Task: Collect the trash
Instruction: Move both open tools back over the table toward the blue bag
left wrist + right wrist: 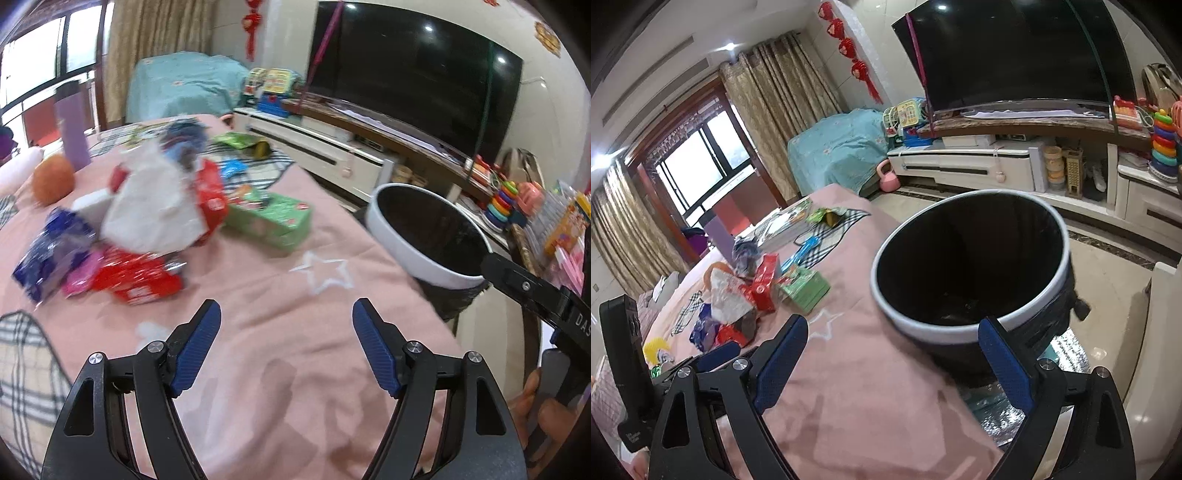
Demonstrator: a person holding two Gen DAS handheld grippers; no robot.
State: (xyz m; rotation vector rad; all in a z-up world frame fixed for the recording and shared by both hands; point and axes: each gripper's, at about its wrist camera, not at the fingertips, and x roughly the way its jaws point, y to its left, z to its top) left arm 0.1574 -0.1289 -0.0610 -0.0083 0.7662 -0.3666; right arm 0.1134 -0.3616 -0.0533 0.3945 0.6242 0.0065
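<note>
A pile of wrappers lies on the pink bedspread (258,280): a white and red bag (159,214), a red packet (136,280), a blue packet (48,254) and a green box (273,218). The pile also shows in the right wrist view (746,295). A white-rimmed bin with a black liner (428,236) stands beside the bed's right edge; in the right wrist view the bin (967,258) is just ahead. My left gripper (286,321) is open and empty over the bedspread, short of the pile. My right gripper (892,339) is open and empty at the bin's near rim.
An orange ball (51,177) and a purple bottle (72,133) stand at the far left of the bed. A TV (413,70) on a low cabinet (967,170) and stacked toys (498,203) lie beyond the bin. A pink kettlebell (888,177) sits on the floor.
</note>
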